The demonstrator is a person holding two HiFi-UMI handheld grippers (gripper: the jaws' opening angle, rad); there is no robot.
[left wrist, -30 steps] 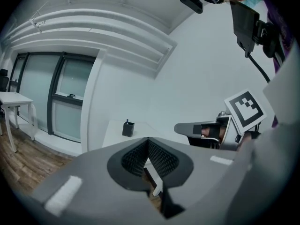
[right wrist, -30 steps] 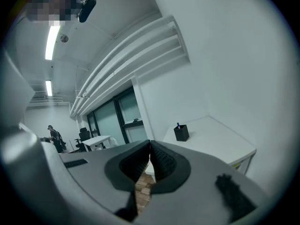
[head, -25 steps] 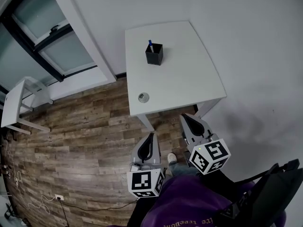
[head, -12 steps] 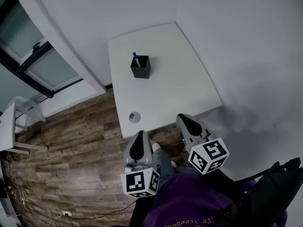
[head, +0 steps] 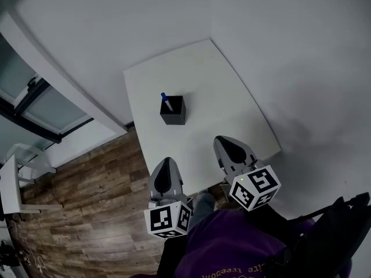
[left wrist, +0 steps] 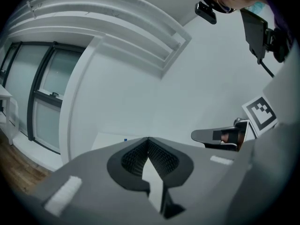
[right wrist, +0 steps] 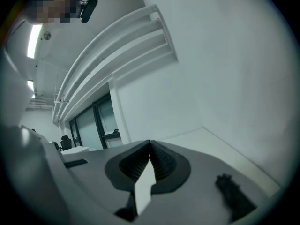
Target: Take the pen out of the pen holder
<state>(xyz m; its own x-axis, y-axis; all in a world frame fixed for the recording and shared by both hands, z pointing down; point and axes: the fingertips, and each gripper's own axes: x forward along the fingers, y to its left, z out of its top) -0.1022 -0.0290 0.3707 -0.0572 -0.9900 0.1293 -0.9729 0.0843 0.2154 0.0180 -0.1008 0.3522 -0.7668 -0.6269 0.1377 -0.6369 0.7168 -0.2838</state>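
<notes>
Both left claw (head: 166, 162) & right claw (head: 224, 140) pressed together, empty, now over table (head: 232, 91) edge vs 1s ago; pen (head: 166, 99) still in pen holder (head: 173, 112).

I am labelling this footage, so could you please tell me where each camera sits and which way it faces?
Head view: on the person's head, looking steeply down at the table, pen holder and pen; the left gripper, right gripper and purple top show.
Left gripper view: on the left gripper, looking along its shut jaws toward the wall and window; the right gripper shows at right.
Right gripper view: on the right gripper, looking along its shut jaws toward the wall; its own jaws show.
Shared: all show the table.
</notes>
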